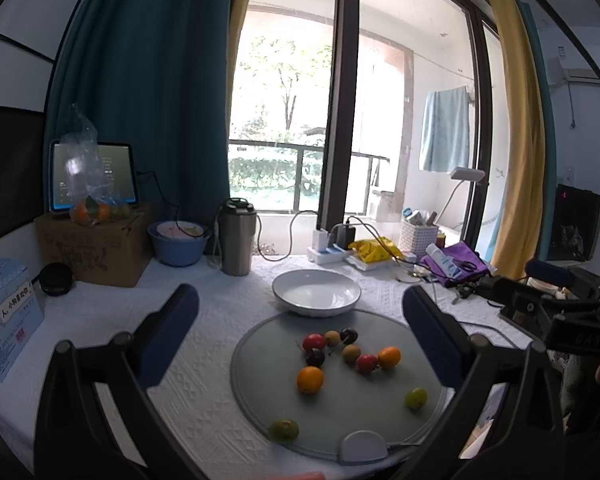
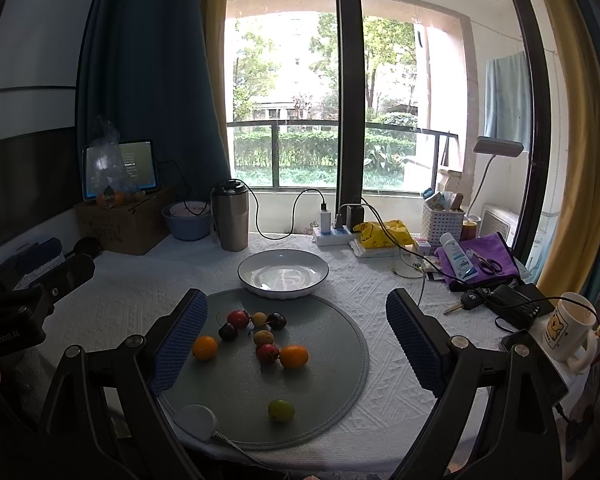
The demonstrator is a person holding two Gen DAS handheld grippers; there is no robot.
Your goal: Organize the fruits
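Grey mat [image 2: 332,380] is holding scattered fruits [image 2: 267,353]; bowl [image 2: 283,273] is sitting empty behind it. Left gripper [image 1: 300,334] and right gripper [image 2: 296,338] are hovering, jaws spread, holding nothing. Risk: round fruits rolling off mat if nudged off-centre.

The counter [image 2: 380,312] has a white cloth with a bumpy diamond pattern, and on it lies a round grey mat [image 2: 324,360] with a white bowl [image 2: 283,273] that has a thin dark rim. On the mat are two orange fruits [image 2: 294,356], red ones [image 2: 267,353], dark purple ones [image 2: 228,332], brownish-yellow ones [image 2: 263,336] and a green one [image 2: 281,410]. At the back edge stand a blue basin [image 2: 186,222], a brown box [image 2: 120,226], a silver cup [image 2: 231,216], a yellow bag [image 2: 384,232] and a purple cloth [image 2: 492,256], with dark blue curtains [image 2: 148,80] and yellow curtains [image 2: 568,160].
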